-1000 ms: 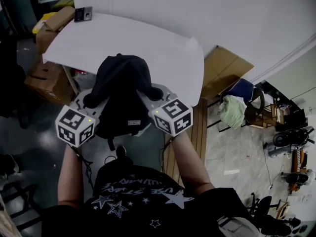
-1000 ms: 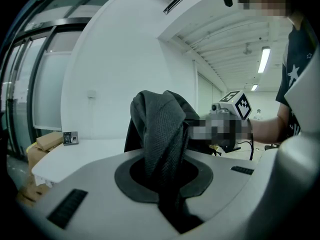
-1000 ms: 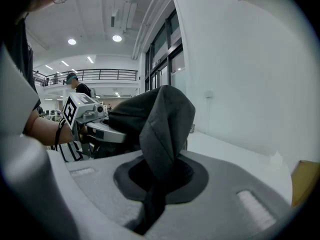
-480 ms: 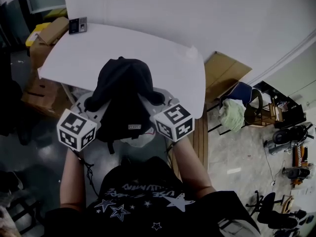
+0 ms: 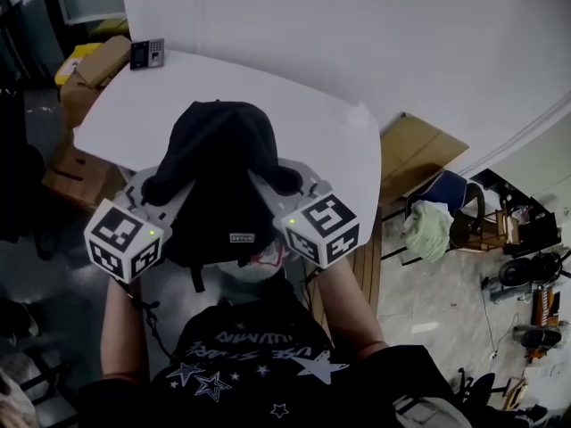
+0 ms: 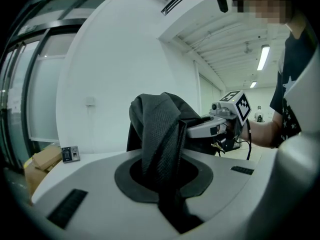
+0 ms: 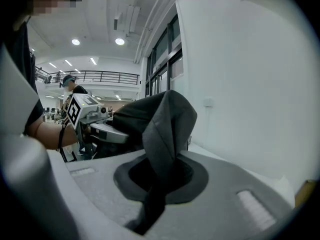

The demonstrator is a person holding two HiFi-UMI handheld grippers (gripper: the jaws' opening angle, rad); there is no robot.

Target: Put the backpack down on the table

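The black backpack (image 5: 219, 163) hangs between my two grippers, over the near edge of the white table (image 5: 161, 96). My left gripper (image 5: 163, 185) is shut on a dark woven shoulder strap (image 6: 160, 134), which runs up out of its jaws (image 6: 165, 184). My right gripper (image 5: 278, 181) is shut on the other strap (image 7: 167, 129), folded between its jaws (image 7: 160, 176). Each gripper shows in the other's view, on the far side of the bag: the right gripper (image 6: 210, 126), the left gripper (image 7: 107, 131). The bag's lower part hangs off the table, in front of the person's body.
A small dark keypad device (image 5: 146, 53) lies on the table's far left corner. Cardboard boxes (image 5: 89, 65) stand left of the table. A wooden board (image 5: 415, 145) leans at the right, and beyond it a chair with clothes (image 5: 437, 212). A white wall rises behind the table.
Both grippers have carried the backpack forward and a little higher. It now covers more of the table's near edge.
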